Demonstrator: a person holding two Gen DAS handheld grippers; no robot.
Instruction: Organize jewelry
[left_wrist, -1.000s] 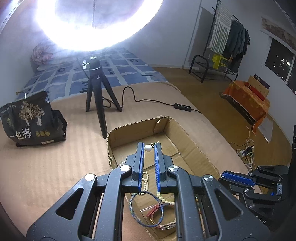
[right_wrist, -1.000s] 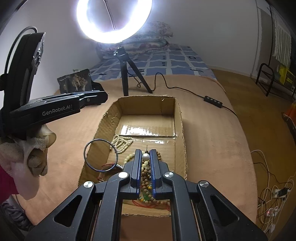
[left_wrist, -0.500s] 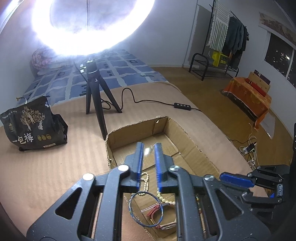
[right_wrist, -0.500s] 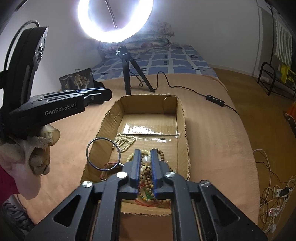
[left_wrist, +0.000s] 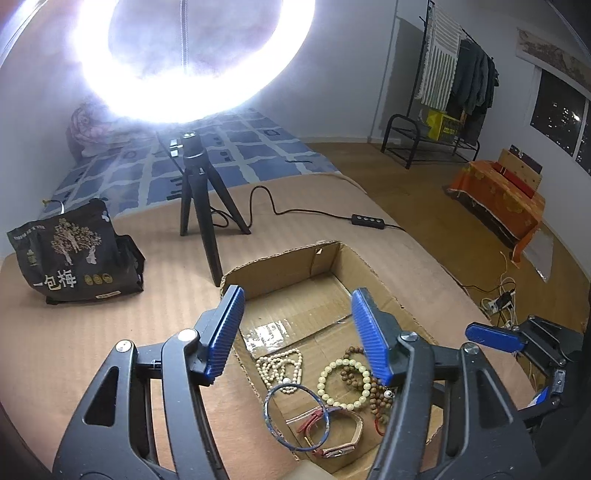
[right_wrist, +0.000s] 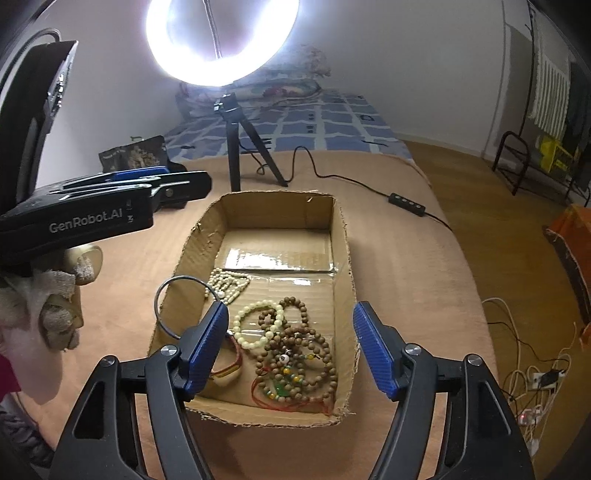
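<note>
An open cardboard box (left_wrist: 280, 266) (right_wrist: 273, 206) lies on the tan bedcover. In it lie a white bead necklace (left_wrist: 280, 365) (right_wrist: 227, 282), a pale bead bracelet (left_wrist: 343, 384) (right_wrist: 258, 325), brown wooden bead strands (left_wrist: 373, 391) (right_wrist: 303, 354), a blue bangle (left_wrist: 297, 415) (right_wrist: 177, 306) leaning on the left wall, and a red strap bracelet (left_wrist: 332, 432) (right_wrist: 225, 373). My left gripper (left_wrist: 298, 295) (right_wrist: 184, 184) hovers over the box, its jaws opening with nothing between them. My right gripper (right_wrist: 291, 308) (left_wrist: 491, 336) hovers over the near end, its jaws also opening and empty.
A ring light on a black tripod (left_wrist: 199, 206) (right_wrist: 236, 147) stands behind the box, its cable and switch (left_wrist: 365, 219) running right. A black bag (left_wrist: 74, 251) sits far left. A gloved hand (right_wrist: 55, 306) holds the left gripper. The bed edge drops to wooden floor with wires (right_wrist: 535, 380) on the right.
Both grippers were shut on a white bead of a strand held above the box. Both have opened wide, and the strand now lies in the box.
</note>
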